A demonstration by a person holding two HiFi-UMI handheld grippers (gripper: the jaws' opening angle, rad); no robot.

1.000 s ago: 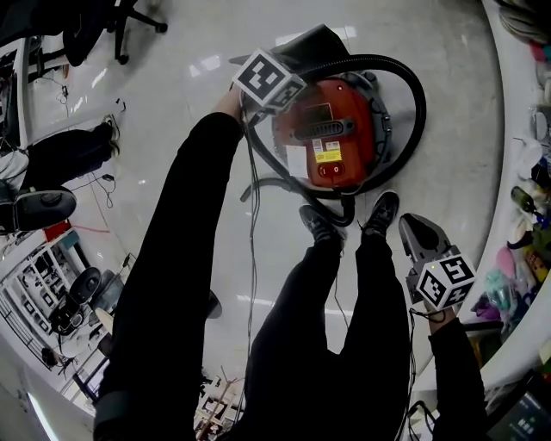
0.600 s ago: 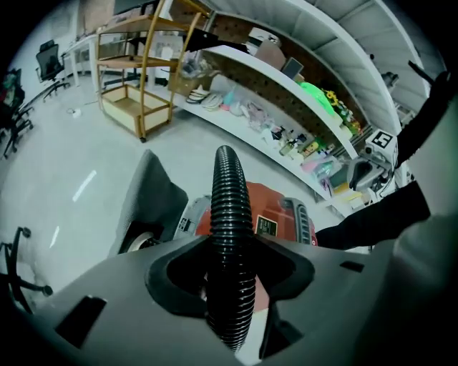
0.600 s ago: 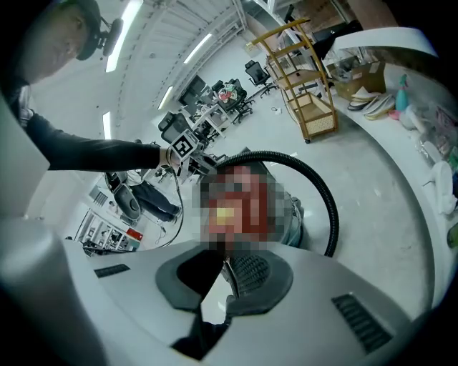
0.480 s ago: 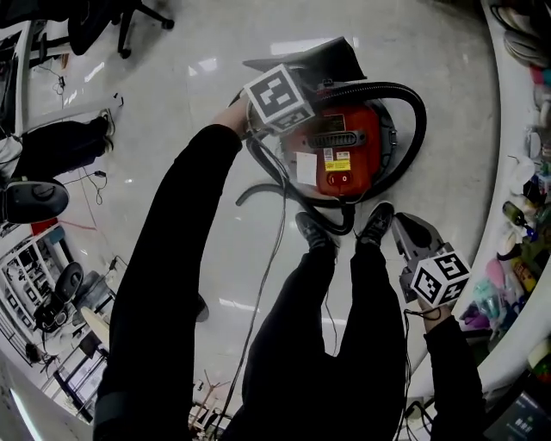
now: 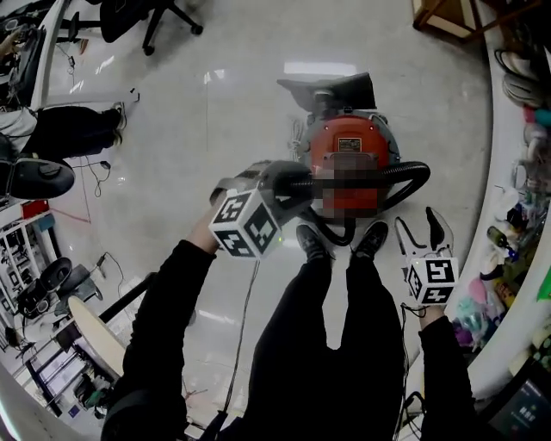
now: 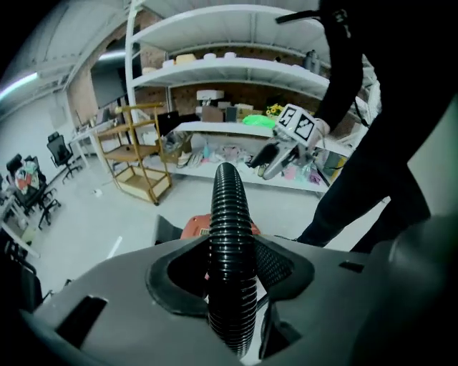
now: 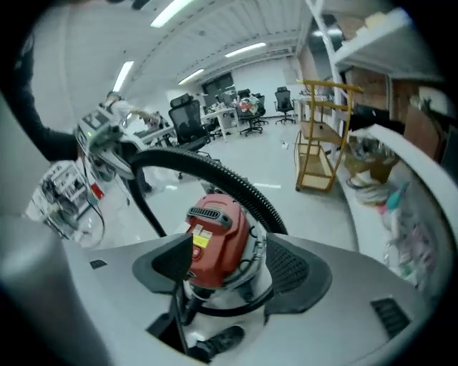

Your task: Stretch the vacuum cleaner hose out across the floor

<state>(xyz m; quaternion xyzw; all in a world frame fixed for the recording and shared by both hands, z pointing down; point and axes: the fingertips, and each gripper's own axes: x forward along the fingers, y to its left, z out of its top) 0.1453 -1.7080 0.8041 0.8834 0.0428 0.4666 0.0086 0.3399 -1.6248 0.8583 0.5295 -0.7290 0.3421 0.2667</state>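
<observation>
The red canister vacuum (image 5: 349, 142) stands on the floor just beyond my feet. Its black ribbed hose (image 5: 392, 177) leaves the canister, loops round its right side and rises to the left. My left gripper (image 5: 280, 183) is shut on the hose, which it closed on and now holds above the floor; in the left gripper view the hose (image 6: 227, 207) runs up between the jaws of the left gripper (image 6: 230, 268). My right gripper (image 5: 419, 226) hangs by my right leg. Its jaws have just been opening and hold nothing. The right gripper (image 7: 232, 264) frames the vacuum (image 7: 215, 232).
My shoes (image 5: 314, 243) stand against the vacuum's near side. A dark wedge-shaped piece (image 5: 331, 86) lies behind the canister. A thin cable (image 5: 245, 327) trails down at my left. Cluttered white shelving (image 5: 516, 215) curves along the right, a wooden cart (image 6: 139, 164) stands beyond, and office chairs (image 5: 159, 13) at far left.
My left gripper has lifted away from the vacuum toward me, carrying the hose up off the floor. The right gripper's jaws went from shut to open and it rose slightly.
</observation>
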